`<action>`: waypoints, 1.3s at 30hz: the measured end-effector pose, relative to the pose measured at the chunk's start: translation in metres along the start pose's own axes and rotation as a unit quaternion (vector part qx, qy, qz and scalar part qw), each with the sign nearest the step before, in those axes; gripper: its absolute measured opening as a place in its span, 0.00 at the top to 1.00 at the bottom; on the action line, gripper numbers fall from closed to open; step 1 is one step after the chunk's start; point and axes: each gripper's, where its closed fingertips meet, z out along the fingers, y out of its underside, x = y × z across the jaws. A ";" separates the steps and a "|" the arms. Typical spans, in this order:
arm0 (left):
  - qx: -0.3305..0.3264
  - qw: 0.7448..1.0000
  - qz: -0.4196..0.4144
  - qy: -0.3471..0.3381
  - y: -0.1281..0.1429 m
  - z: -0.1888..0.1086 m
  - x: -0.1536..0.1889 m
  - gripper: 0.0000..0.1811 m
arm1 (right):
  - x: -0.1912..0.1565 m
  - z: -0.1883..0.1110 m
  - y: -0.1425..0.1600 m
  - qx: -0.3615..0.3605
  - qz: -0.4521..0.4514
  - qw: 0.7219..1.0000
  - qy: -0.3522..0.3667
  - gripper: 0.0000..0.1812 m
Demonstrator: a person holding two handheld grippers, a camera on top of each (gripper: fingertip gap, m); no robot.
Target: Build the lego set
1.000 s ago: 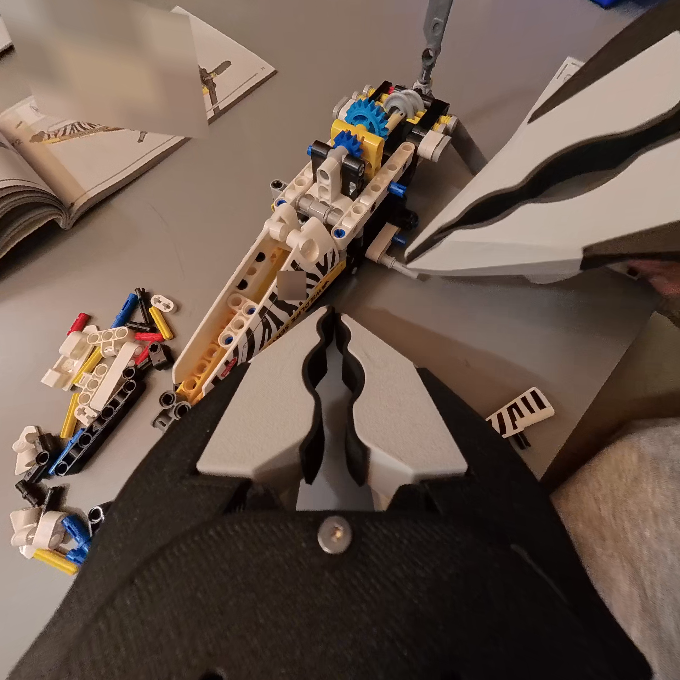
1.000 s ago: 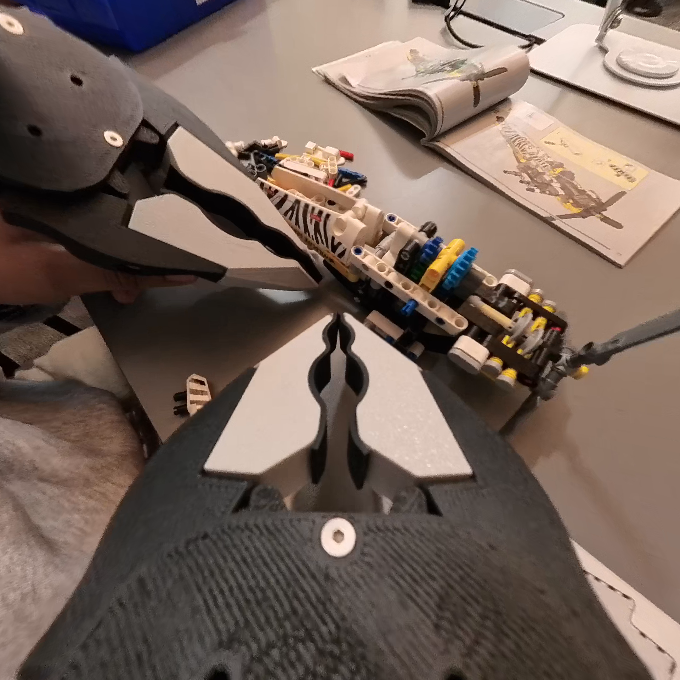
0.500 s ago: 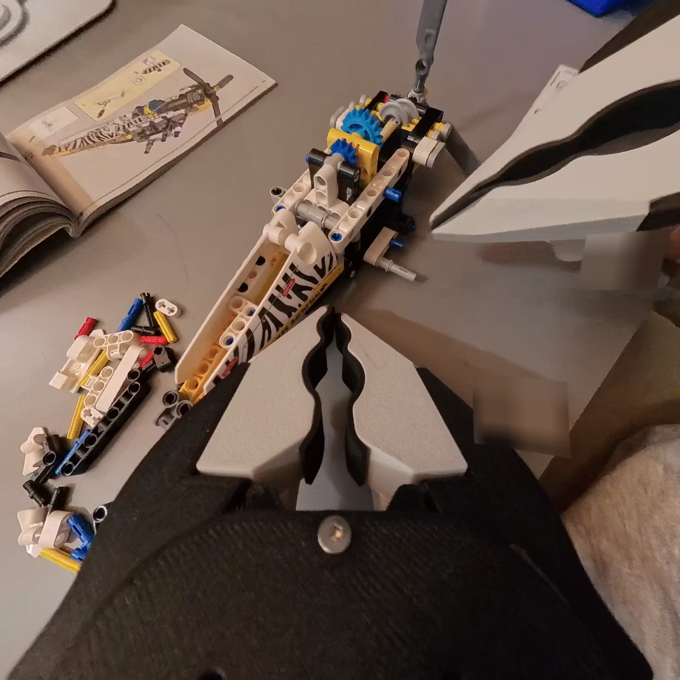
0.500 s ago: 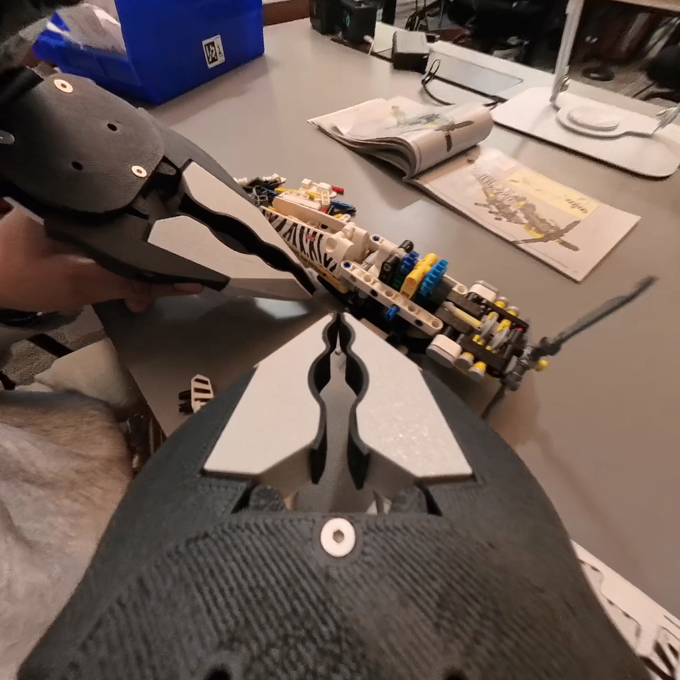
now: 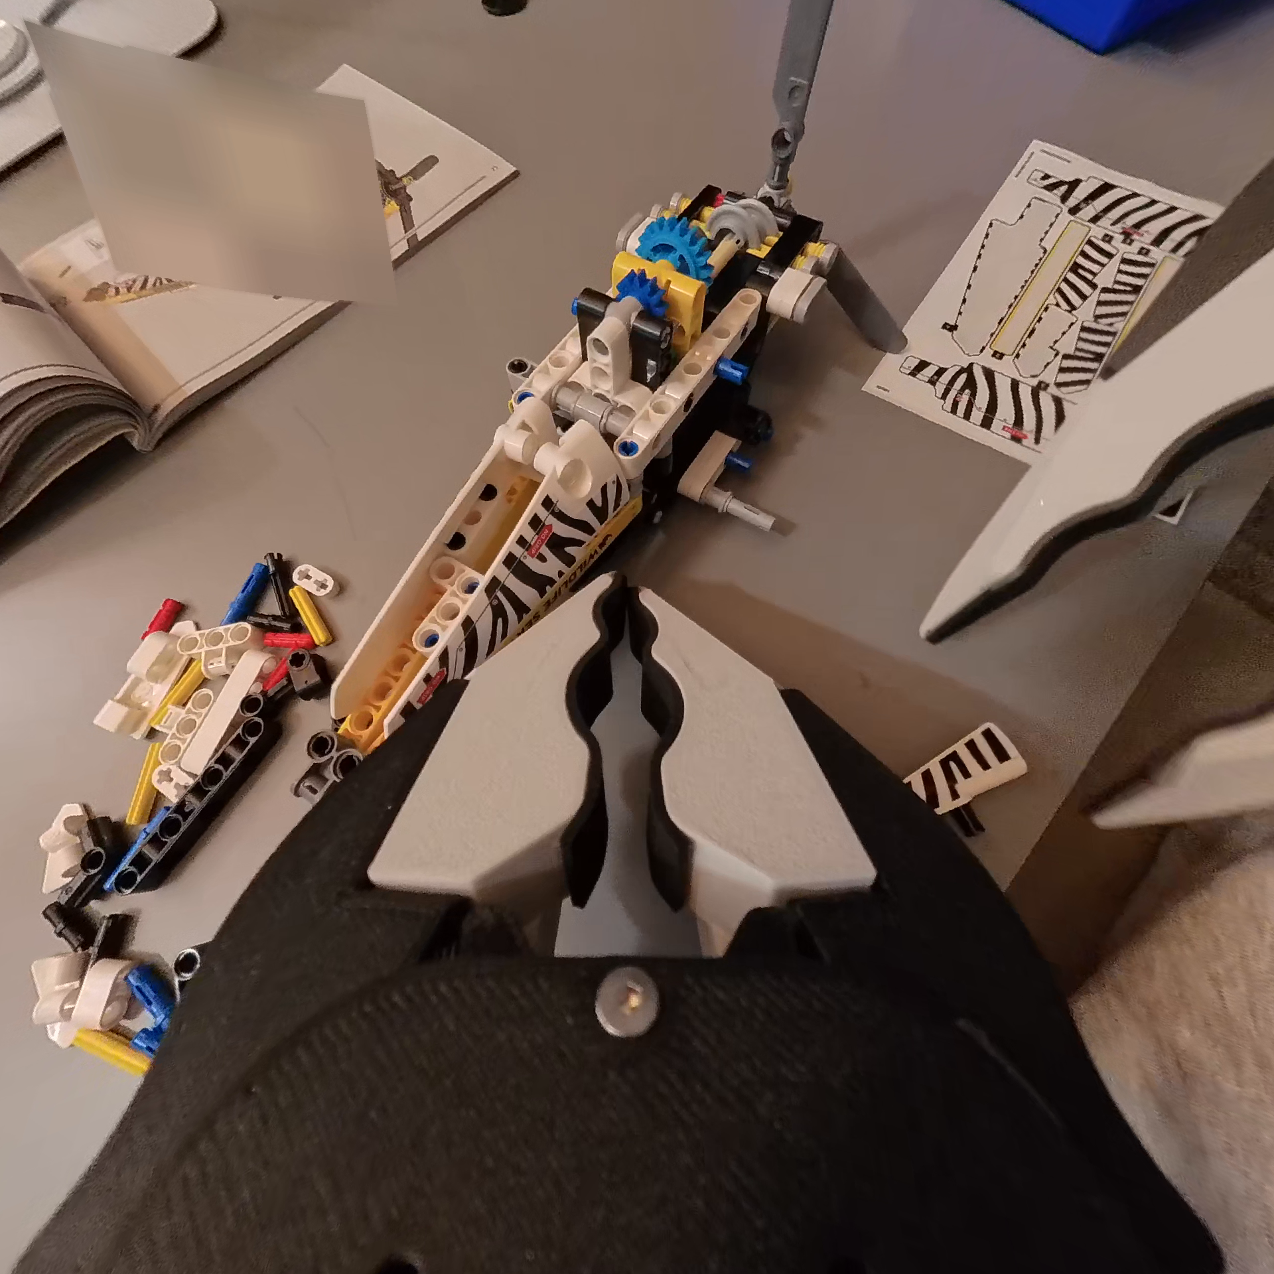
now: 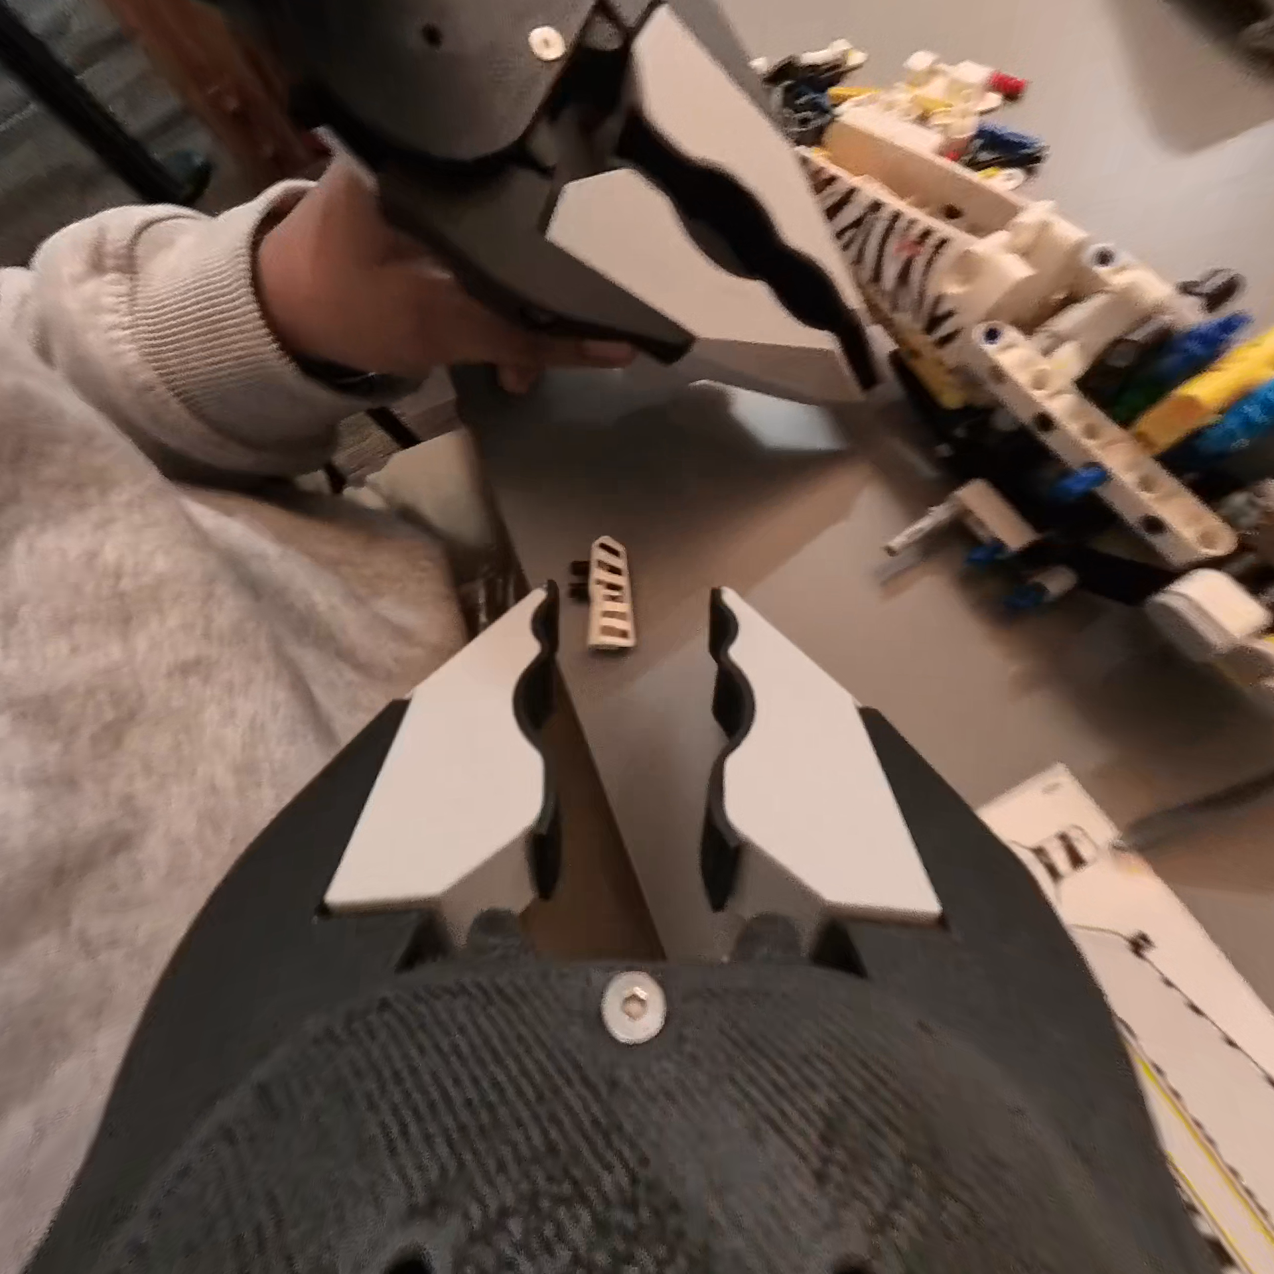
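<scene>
The half-built lego model [image 5: 586, 448], white with zebra stripes, blue gears and a grey blade, lies on the grey table. My left gripper [image 5: 624, 582] is shut and empty, with its tips against the model's striped side; it also shows in the right wrist view [image 6: 851, 369]. My right gripper [image 6: 634, 596] is open and empty, and hovers just above a small zebra-striped panel [image 6: 610, 607] near the table's front edge. In the left wrist view that panel [image 5: 965, 765] lies between the right gripper's fingers [image 5: 1103, 482].
A pile of loose lego pieces [image 5: 200, 689] lies left of the model. An open instruction booklet [image 5: 207, 345] is at the far left, and a sticker sheet [image 5: 1034, 296] is right of the model. The table edge [image 5: 1034, 862] runs close by the panel. A hand and sleeve [image 6: 207, 345] hold the left gripper. The gap from one gripper's tips to the other's is roughly 9 centimeters.
My right gripper has pulled back from the model, swung toward the front edge and opened over the small striped panel. My left gripper has stayed shut beside the model.
</scene>
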 end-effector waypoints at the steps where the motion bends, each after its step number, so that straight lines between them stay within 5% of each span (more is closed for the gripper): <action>1: 0.002 1.000 0.001 -0.002 0.000 0.000 0.000 1.00 | -0.005 0.001 0.001 0.000 -0.007 1.000 -0.008 0.74; 8: 0.004 1.000 0.007 -0.001 -0.001 -0.001 0.001 1.00 | -0.004 0.015 0.017 -0.046 -0.067 0.996 0.031 0.75; 17: 0.011 1.000 -0.001 0.016 -0.002 -0.002 0.003 1.00 | 0.008 0.016 0.014 -0.033 -0.079 0.994 0.061 0.90; 23: 0.008 0.999 -0.024 0.034 -0.002 -0.002 0.002 1.00 | 0.018 0.016 0.010 -0.009 -0.058 0.996 0.070 0.91; 32: 0.090 0.995 -0.030 0.038 -0.022 -0.019 0.004 1.00 | 0.060 -0.026 -0.026 0.140 -0.016 0.975 0.172 0.91; 39: 0.207 0.933 -0.204 0.210 -0.053 -0.035 0.018 0.96 | 0.079 -0.057 -0.045 0.253 0.022 0.944 0.211 0.92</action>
